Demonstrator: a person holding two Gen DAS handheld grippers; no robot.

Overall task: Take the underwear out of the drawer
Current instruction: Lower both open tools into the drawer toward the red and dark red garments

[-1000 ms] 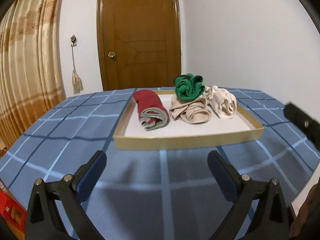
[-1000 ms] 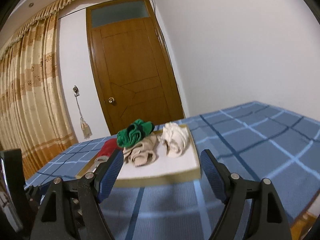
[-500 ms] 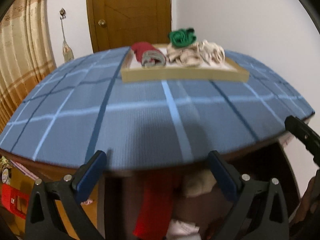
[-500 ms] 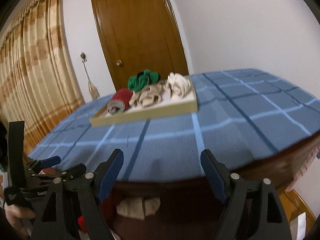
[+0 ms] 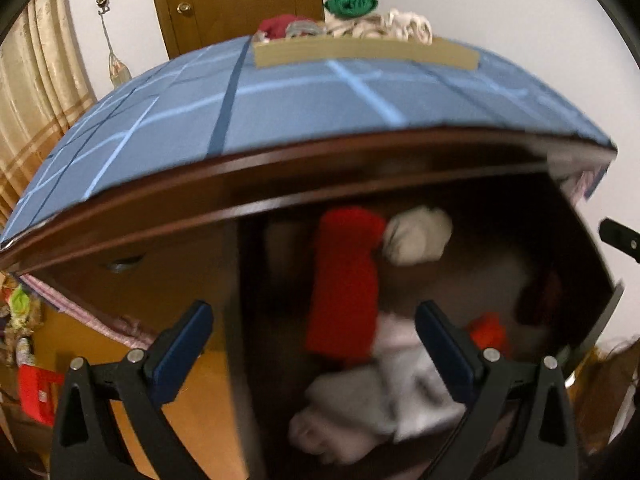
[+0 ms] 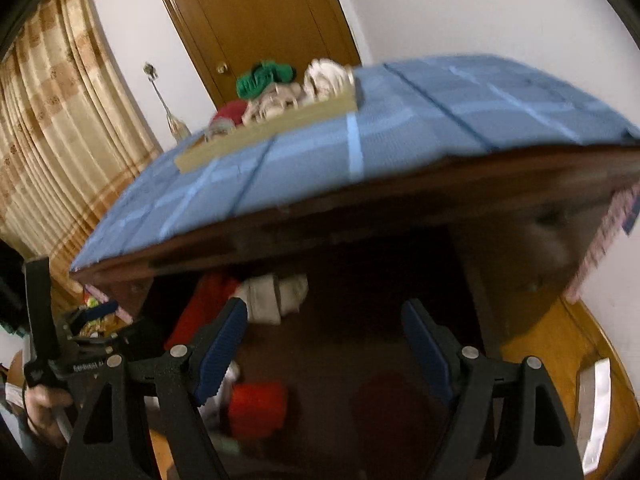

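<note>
At nine o'clock in the right wrist view, the left gripper (image 6: 86, 312) shows as a black frame gripped by a person's hand (image 6: 44, 404). In its own view the left gripper (image 5: 312, 344) has its blue-padded fingers (image 5: 182, 346) standing wide apart with nothing between the pads. Beyond them, at six o'clock, lies the open dark wooden drawer (image 5: 576, 240) under the table edge. Inside it a long red folded garment (image 5: 346, 280) runs from twelve toward six, a cream rolled piece of underwear (image 5: 416, 234) touches its top right end, and a pale grey-white bundle (image 5: 372, 400) lies nearest the camera; blur makes the folds hard to read, so the kinds of garment are uncertain. A small orange-red piece (image 5: 486, 330) sits at three o'clock.

Above, the blue checked tablecloth (image 5: 280, 100) carries a shallow tan cardboard tray (image 5: 360, 54) at twelve o'clock, holding red, green and cream garments.

The right gripper (image 6: 324, 344) is likewise spread, clamping nothing, pointing down into the drawer.
</note>
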